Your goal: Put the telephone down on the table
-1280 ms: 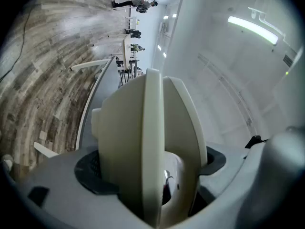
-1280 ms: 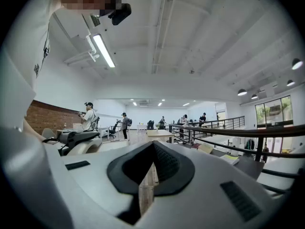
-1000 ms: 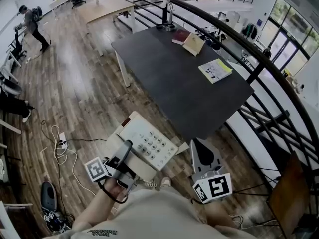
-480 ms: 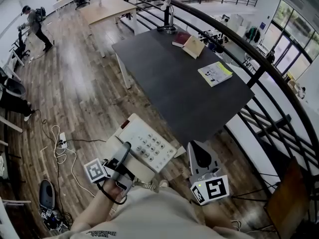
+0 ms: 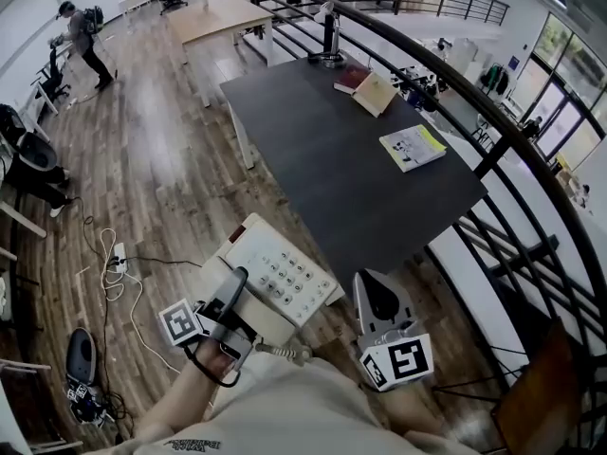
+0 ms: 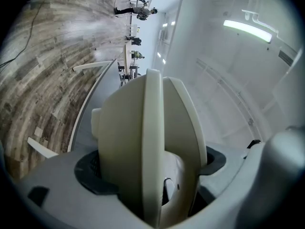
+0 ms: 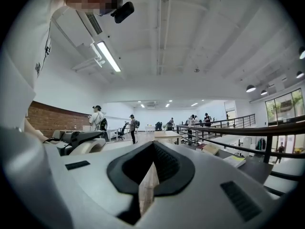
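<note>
The left gripper (image 5: 234,290) is clamped on the near edge of the beige push-button desk telephone (image 5: 277,275), holding it in the air over the wooden plank floor (image 5: 161,159), just short of the near corner of the dark grey rectangular table (image 5: 351,173). The tabletop lies ahead and to the right of that gripper, and the telephone's long axis runs slantwise, roughly along the table's left edge, so I judge the move to be forward and rightward. The right gripper (image 5: 377,297) hangs beside the corner, jaws together on nothing.
</note>
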Demonstrator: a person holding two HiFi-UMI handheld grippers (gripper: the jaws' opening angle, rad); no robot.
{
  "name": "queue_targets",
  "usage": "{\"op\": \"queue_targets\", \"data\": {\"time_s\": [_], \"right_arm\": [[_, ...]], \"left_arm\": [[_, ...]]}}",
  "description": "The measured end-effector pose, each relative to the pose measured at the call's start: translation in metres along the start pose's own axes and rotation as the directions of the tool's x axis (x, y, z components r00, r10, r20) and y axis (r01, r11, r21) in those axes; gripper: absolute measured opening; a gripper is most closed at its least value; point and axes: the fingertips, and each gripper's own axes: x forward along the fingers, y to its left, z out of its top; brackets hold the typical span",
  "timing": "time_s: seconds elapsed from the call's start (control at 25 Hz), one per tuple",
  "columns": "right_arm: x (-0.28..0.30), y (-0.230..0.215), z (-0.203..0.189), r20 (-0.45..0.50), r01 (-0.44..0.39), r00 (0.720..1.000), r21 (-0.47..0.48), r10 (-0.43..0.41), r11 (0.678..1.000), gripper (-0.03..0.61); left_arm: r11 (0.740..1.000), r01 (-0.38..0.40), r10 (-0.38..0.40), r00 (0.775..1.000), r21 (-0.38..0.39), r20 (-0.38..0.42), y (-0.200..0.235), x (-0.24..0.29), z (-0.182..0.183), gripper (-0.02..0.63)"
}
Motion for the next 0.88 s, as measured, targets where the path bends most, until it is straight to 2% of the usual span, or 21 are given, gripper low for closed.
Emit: {"op": "queue_targets", "data": {"time_s": [0.32,0.6,0.88], "right_arm": [[0.010,-0.015,-0.003,0.030,-0.015,0.999,-0.010,0.015,1.000,0.000],[0.032,-0.036,-0.018,0.047,0.006,0.999,-0.020,-0.005,1.000,0.000],[0.085,-0.037,-0.037,0.027,-0.006,1.000,-0.024,0.007,1.000,0.001]], "left_arm": [[1.000,0.024,-0.024,0.999,0.003,0.027,0.005,0.014,0.002,0.466],[0.999,0.047,-0.047,0.999,0.019,0.013,0.021,0.034,0.015,0.466],[0.999,0.050,-0.050,0.999,-0.001,0.018,0.044,0.051,0.059,0.466]]}}
